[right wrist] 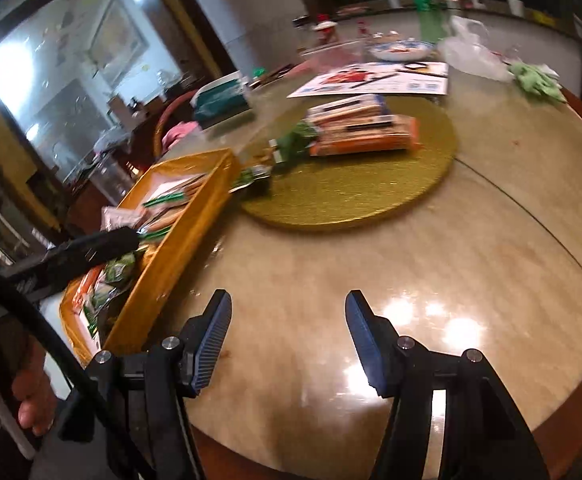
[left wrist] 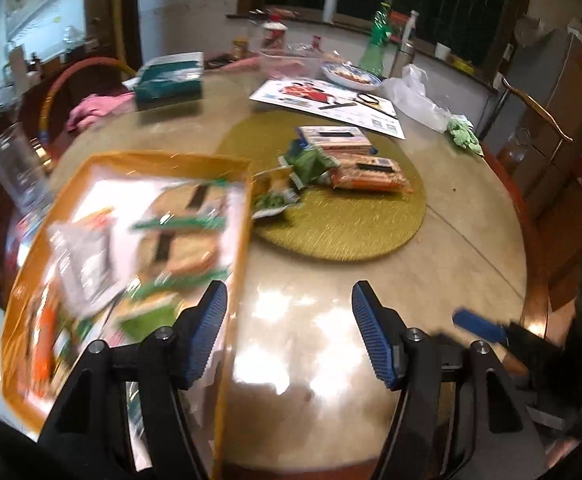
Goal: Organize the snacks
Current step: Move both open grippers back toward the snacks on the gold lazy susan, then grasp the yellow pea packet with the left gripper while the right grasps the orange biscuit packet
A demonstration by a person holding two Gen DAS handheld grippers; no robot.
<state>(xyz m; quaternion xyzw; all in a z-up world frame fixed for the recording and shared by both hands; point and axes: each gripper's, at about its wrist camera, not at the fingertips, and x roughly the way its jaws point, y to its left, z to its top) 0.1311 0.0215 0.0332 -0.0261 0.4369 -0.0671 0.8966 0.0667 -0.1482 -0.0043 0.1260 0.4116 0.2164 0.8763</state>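
An orange tray (left wrist: 243,216) at the table's left holds several snack packets (left wrist: 179,224); it also shows in the right wrist view (right wrist: 179,232). More snacks lie on a round gold mat (left wrist: 351,224): orange cracker packs (left wrist: 367,174) and small green packets (left wrist: 307,162), seen too in the right wrist view (right wrist: 363,138). My left gripper (left wrist: 289,300) is open and empty, low over the table just right of the tray. My right gripper (right wrist: 287,308) is open and empty over bare table, nearer the front edge; one of its blue fingers (left wrist: 477,326) shows at the left view's right.
The round marble table (right wrist: 451,264) has a wooden rim. At the back stand a leaflet (left wrist: 331,100), a teal tissue pack (left wrist: 171,80), a bowl (left wrist: 351,76), a green bottle (left wrist: 377,40), a plastic bag (left wrist: 411,96) and a green cloth (left wrist: 465,136). Chairs flank it.
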